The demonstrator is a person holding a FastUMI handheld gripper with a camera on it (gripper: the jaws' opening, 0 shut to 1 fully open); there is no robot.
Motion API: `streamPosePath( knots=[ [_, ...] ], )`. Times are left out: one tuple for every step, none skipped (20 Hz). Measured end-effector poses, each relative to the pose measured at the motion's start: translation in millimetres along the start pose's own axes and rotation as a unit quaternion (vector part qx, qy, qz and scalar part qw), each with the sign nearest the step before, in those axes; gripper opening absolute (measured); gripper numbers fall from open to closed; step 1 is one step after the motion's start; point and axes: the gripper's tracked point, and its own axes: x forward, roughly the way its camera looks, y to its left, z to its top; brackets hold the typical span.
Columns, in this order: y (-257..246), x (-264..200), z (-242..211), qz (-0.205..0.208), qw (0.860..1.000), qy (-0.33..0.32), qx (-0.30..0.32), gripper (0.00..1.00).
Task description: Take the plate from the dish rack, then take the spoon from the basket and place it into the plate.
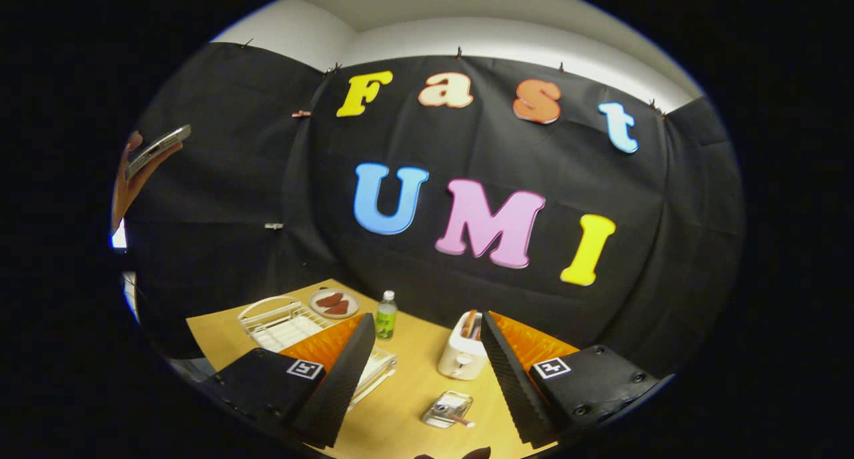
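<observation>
Two task steps are, as I judge it, waiting to begin: I am holding the gripper (417,379) high above the wooden table (407,405), its fingers spread wide and grasping nothing. Beyond the left finger, the white wire dish rack (283,322) is standing on the table, and a plate (334,303) with dark reddish pieces on it is sitting at the rack's far end, though whether it rests in the rack or just behind it I cannot tell. Between the fingers, a small clear basket (447,409) is lying on the table, holding what appears to be the spoon (457,417). A green bottle (385,315) and a white toaster (462,355) are standing farther back. Off beyond the rack, a hand (130,179) is raising a phone (157,149).
</observation>
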Motion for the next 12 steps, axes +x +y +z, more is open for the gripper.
streamPosePath(
  knots=[
    [13, 12, -9, 0.010, 1.000, 0.023, 0.014, 0.98],
    [27, 24, -16, 0.019, 0.998, 0.044, 0.030, 0.98],
    [42, 37, -23, 0.028, 0.996, 0.064, 0.046, 0.98],
    [56, 49, -30, 0.032, 0.994, 0.083, 0.061, 0.98],
    [70, 61, -36, 0.037, 0.991, 0.100, 0.076, 0.98],
    [82, 74, -40, 0.039, 0.989, 0.116, 0.087, 0.98],
    [94, 88, -43, 0.038, 0.986, 0.131, 0.094, 0.98],
    [103, 102, -46, 0.034, 0.984, 0.143, 0.103, 0.98],
    [111, 116, -52, 0.028, 0.980, 0.157, 0.115, 0.98],
    [120, 129, -59, 0.022, 0.976, 0.173, 0.133, 0.98],
    [127, 142, -68, 0.014, 0.970, 0.188, 0.152, 0.98],
    [134, 155, -76, 0.006, 0.965, 0.203, 0.168, 0.99]
  ],
)
